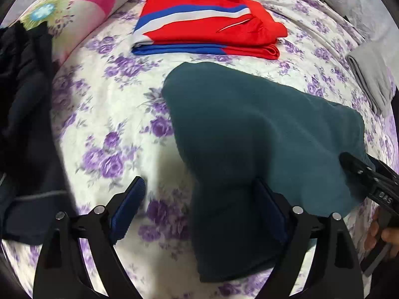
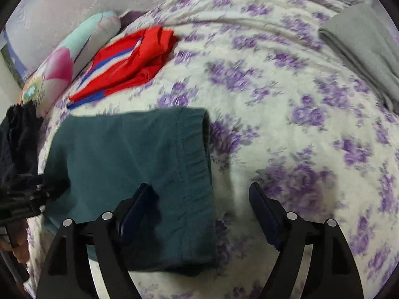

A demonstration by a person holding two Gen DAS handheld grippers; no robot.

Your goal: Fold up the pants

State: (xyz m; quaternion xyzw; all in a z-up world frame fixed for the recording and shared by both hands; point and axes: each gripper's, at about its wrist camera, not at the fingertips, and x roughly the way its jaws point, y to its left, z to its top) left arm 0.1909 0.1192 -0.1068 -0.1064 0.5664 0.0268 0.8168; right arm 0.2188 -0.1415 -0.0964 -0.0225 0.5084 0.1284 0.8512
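I see both my left hand-held gripper and right hand-held gripper spread wide, gripping nothing, above the folded dark teal fleece pants on the purple-flowered bed.

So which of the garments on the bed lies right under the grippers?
The dark teal pants, directly below both open grippers. The red striped garment lies folded farther back, the grey one off at the bed's edge.

one teal pants, one red folded garment, one grey garment, one dark garment, one pillow, two claws
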